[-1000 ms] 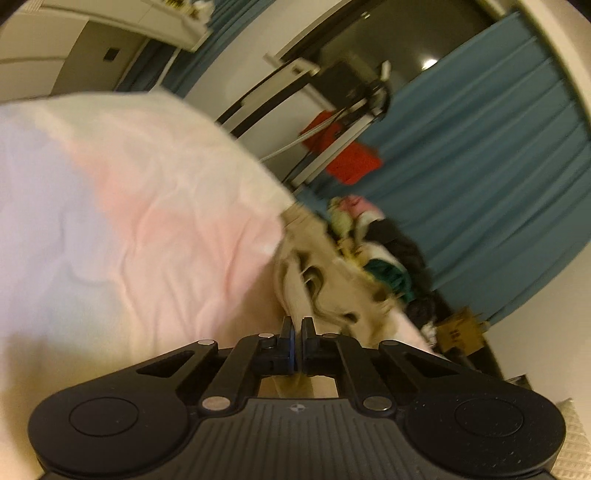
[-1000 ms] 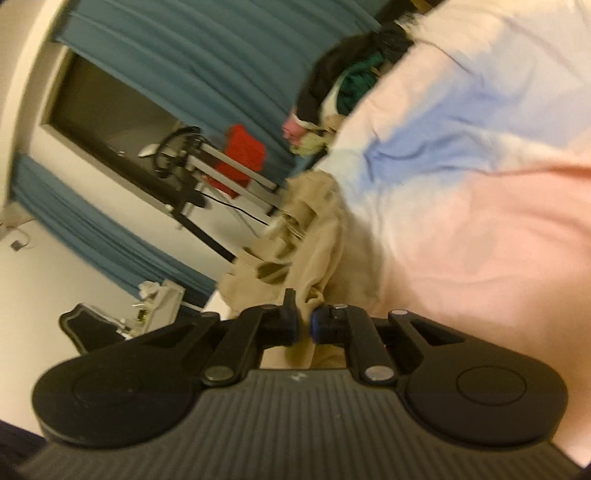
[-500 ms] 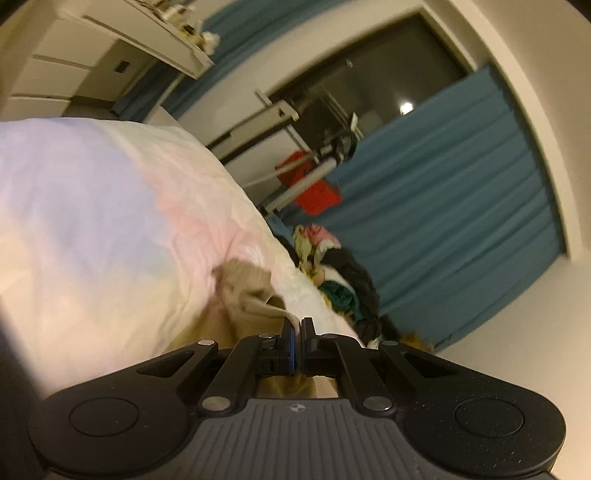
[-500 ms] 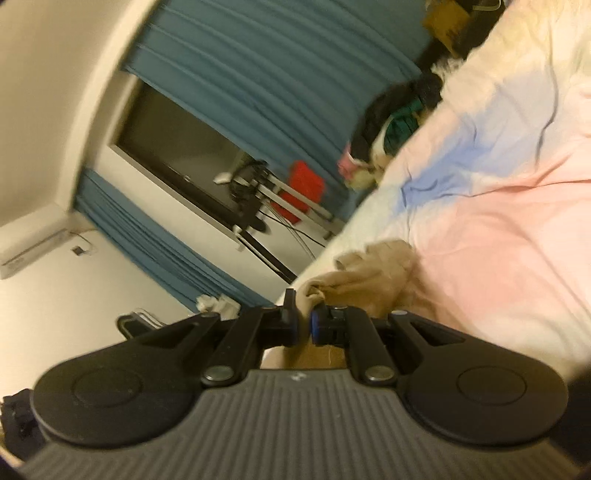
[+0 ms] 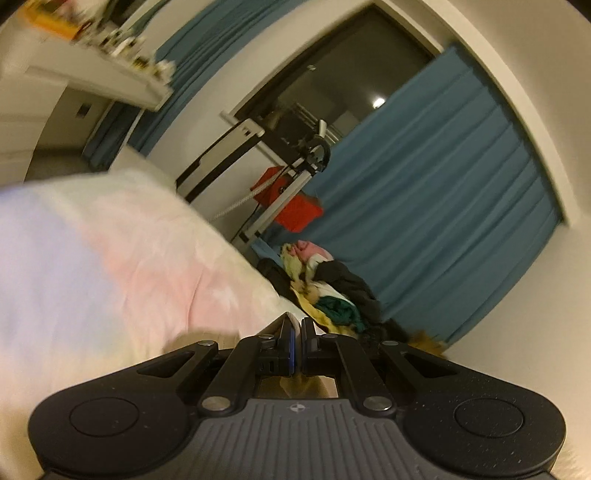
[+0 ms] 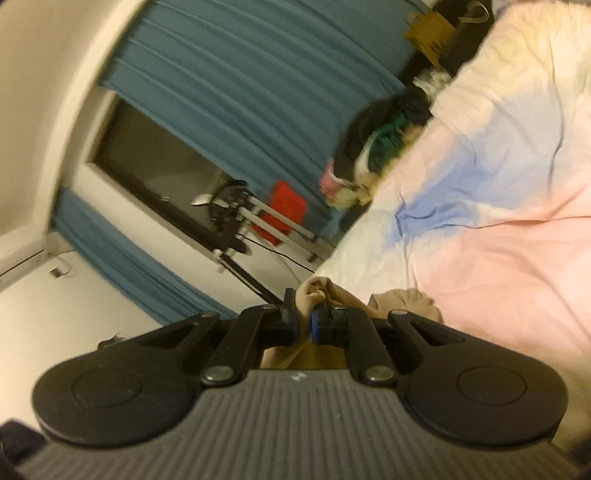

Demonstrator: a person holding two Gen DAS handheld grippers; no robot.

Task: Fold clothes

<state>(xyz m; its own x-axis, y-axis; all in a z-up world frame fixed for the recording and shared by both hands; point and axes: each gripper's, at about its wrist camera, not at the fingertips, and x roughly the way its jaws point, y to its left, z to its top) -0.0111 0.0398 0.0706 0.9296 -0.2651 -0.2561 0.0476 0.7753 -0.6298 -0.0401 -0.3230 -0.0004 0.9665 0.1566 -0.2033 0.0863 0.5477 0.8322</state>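
Bed [image 6: 498,229] with pastel pink, blue and cream cover: ahead and right of the right claw, ahead and left of the left claw. Blue curtains [image 5: 443,192] fill the far wall beyond both.

Heap of mixed clothes [image 5: 325,291] at the bed's far edge, ahead of the left claw; single pieces hard to tell apart. No container clearly in view; a brown boxy shape [image 6: 430,31] far ahead-right of the right claw is too blurred to name.

Beige garment [image 6: 402,302]: bunched on the bed just ahead of the right claw, most of it hidden under both tools.

Right claw [image 6: 303,319]: clenched on a fold of the beige garment.

Left claw [image 5: 294,334]: clenched on a thin pale edge, apparently the same garment; beige shows beneath it.
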